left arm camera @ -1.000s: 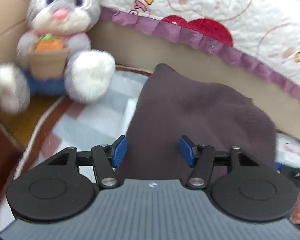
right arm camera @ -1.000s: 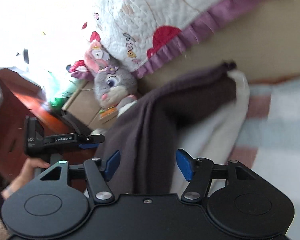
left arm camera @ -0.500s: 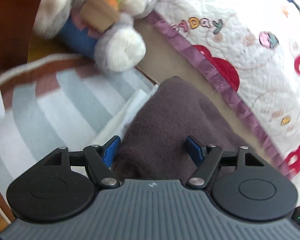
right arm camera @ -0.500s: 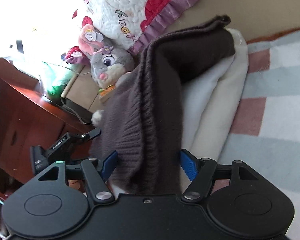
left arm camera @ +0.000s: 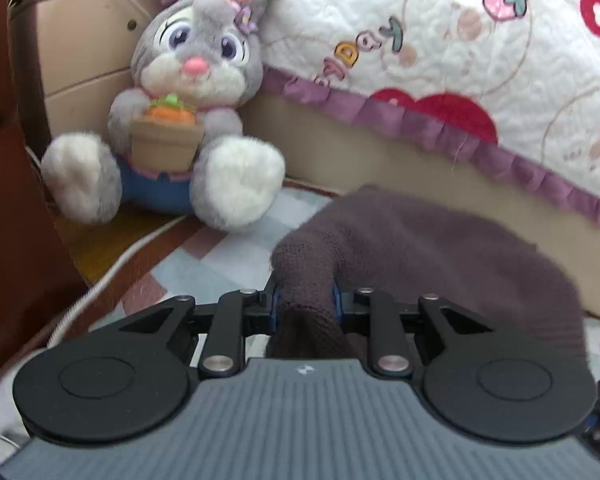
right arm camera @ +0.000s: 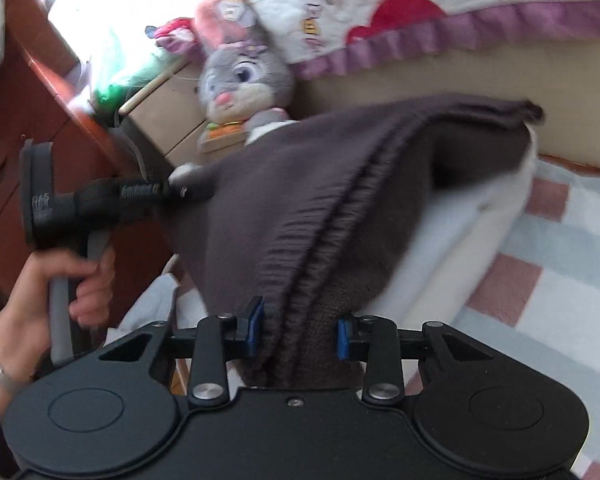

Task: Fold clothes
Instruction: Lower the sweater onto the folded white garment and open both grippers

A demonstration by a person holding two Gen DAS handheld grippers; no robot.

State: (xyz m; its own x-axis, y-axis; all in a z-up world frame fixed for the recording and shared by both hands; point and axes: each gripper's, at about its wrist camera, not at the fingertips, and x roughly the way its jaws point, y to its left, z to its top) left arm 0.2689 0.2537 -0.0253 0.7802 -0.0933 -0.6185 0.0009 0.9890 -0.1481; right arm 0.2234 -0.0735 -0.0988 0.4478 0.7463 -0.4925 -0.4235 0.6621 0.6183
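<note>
Both tools are closing. The left tool (left arm camera: pixel 304 306) pinches a bunched fold of the dark brown knitted garment (left arm camera: pixel 440 256). The right tool (right arm camera: pixel 298 330) clamps its ribbed hem above the checked blanket (right arm camera: pixel 560 240).

A home bedroom, likely a child's. A plush rabbit (left arm camera: pixel 188 120) sits against a beige headboard (left arm camera: pixel 84 60), a quilted cover (left arm camera: pixel 460 48) with strawberries, hearts and a purple ruffle hangs nearby, a checked blanket (right arm camera: pixel 560 248) covers the bed, and reddish wooden furniture (right arm camera: pixel 16 120) stands alongside.

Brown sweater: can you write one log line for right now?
left gripper: closing on brown sweater | right gripper: closing on sweater hem | sweater: lifted
</note>
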